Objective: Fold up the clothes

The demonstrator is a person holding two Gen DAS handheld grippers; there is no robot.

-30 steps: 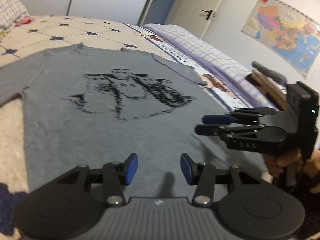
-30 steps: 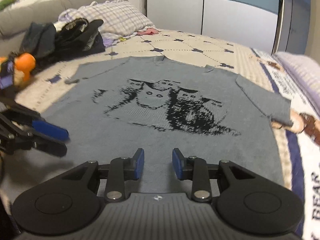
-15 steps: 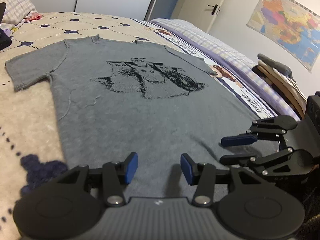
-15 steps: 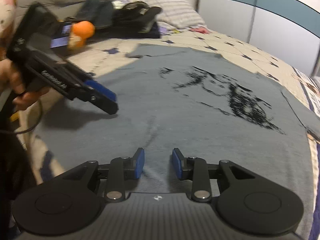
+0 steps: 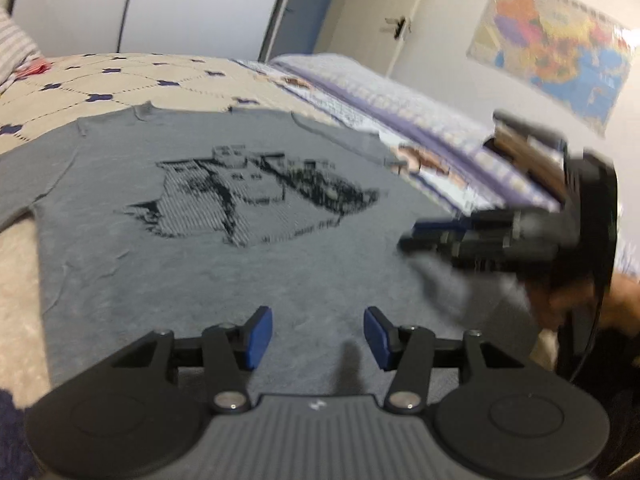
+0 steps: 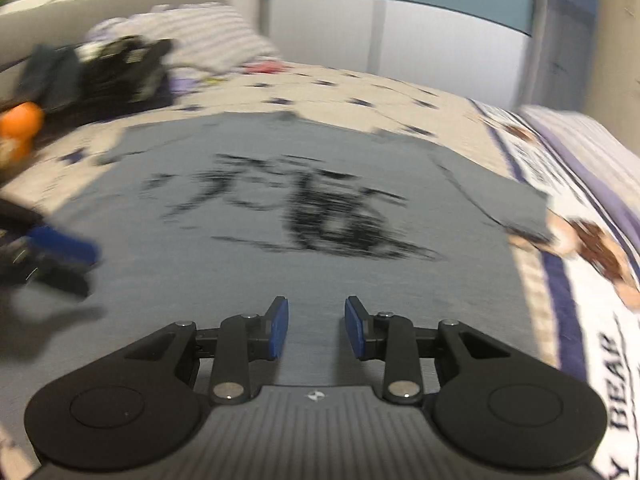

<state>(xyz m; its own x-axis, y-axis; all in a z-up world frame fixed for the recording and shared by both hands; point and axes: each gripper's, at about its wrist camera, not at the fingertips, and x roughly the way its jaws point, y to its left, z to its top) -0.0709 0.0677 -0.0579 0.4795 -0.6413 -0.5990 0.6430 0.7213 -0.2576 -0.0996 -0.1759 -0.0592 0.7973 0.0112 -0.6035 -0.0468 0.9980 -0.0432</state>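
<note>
The grey T-shirt (image 5: 208, 264) is lying flat, print up, across the patterned bed (image 5: 120, 80). The left gripper (image 5: 318, 334) is hovering over its near hem, jaws opening, nothing between them. The right gripper (image 6: 316, 326) is hanging alongside, jaws parted and gripping nothing.

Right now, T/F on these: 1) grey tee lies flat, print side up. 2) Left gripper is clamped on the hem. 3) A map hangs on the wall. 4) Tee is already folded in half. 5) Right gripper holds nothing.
1) True: the grey tee lies spread on the bed, its dark print up.
2) False: the left gripper has its jaws opening, with nothing between them.
3) True: a map hangs on the wall.
4) False: it is fully spread, both sleeves out.
5) True: the right gripper has a clear gap between its pads.
</note>
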